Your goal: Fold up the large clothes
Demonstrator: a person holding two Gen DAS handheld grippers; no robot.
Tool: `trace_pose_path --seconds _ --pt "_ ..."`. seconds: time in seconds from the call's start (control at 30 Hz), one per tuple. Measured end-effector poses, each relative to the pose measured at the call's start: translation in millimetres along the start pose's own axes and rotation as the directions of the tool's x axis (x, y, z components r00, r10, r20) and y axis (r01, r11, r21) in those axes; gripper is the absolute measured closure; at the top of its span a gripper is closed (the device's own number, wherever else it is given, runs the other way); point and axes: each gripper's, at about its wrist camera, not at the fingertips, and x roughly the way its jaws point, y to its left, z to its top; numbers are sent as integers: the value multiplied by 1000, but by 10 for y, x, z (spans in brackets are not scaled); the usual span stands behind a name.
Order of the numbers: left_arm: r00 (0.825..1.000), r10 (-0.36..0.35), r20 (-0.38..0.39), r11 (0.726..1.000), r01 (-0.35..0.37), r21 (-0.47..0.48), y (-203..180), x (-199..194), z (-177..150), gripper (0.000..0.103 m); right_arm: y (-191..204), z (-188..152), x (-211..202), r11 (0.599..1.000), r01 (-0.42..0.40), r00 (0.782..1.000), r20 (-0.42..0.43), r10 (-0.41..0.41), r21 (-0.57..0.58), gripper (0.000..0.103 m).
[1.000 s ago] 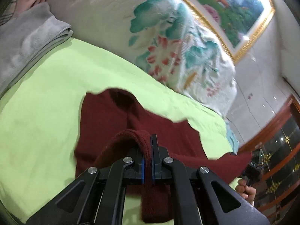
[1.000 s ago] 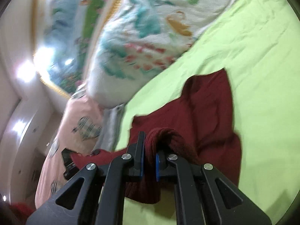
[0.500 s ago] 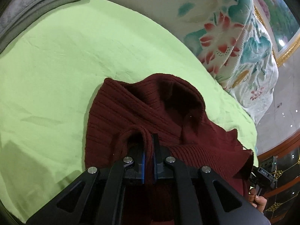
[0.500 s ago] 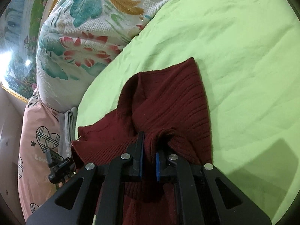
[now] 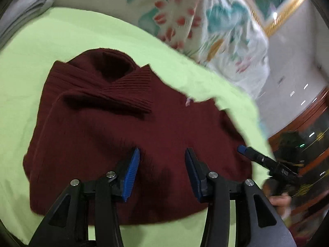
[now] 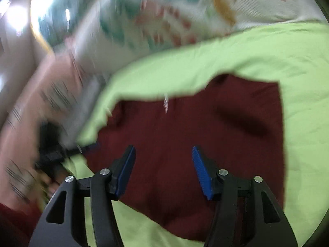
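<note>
A dark red sweater (image 5: 115, 135) lies folded on the light green bed sheet (image 5: 37, 61), filling the middle of both views, its ribbed collar toward the upper left of the left wrist view. The left gripper (image 5: 162, 170) has just been opening; its blue fingers (image 5: 130, 177) stand apart, released, above the knit with nothing pinched between them. The right gripper (image 6: 163, 169) has likewise just been opening and hangs over the sweater's near edge, grasping nothing. A flowered quilt (image 5: 205, 20) sits at the top of the frame, blurred.
</note>
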Motion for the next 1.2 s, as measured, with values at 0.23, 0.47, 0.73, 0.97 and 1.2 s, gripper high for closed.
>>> trace_pose_path --seconds 0.23,0.47,0.73,0.97,1.2 --pt "978 193 84 970 -177 -166 700 74 457 58 -720 149 13 974 64 994 74 -82 219 46" --pt "957 256 133 930 -207 -303 1127 -70 646 58 -1016 171 -345 914 84 964 199 -175 396 46" --pt "970 147 192 945 -81 -316 813 -601 -86 51 -552 -108 -546 945 32 965 236 -114 326 41" --pt "980 90 180 954 -33 -299 465 -875 -794 43 -80 -508 -346 964 -38 981 192 -14 264 41" --pt "992 69 106 936 -27 -351 457 -833 -1237 36 238 -620 -248 976 -59 989 145 29 208 41"
